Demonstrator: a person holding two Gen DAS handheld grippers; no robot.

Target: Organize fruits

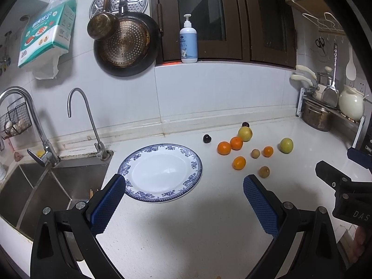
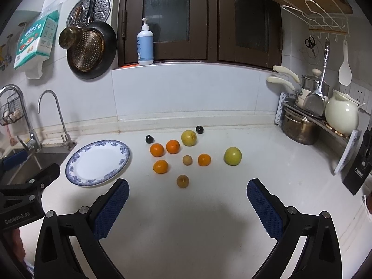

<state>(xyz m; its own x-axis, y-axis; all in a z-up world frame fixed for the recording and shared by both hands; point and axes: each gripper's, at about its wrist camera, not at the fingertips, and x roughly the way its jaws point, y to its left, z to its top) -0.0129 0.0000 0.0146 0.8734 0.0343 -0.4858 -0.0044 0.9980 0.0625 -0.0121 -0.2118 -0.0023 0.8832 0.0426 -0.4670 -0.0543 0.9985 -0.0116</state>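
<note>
Both grippers, left gripper (image 1: 183, 197) and right gripper (image 2: 187, 200), hold their jaws wide apart above the white surface (image 2: 186, 232). Farther off, the plate (image 2: 97, 162) sits left of the loose fruits (image 2: 173, 146).

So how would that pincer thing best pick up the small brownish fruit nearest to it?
Grip the small brownish fruit across its widest middle, coming from above with the open right gripper. It is round, sits alone with bare counter on both sides, so fingers can likely straddle it without nudging the oranges.
</note>
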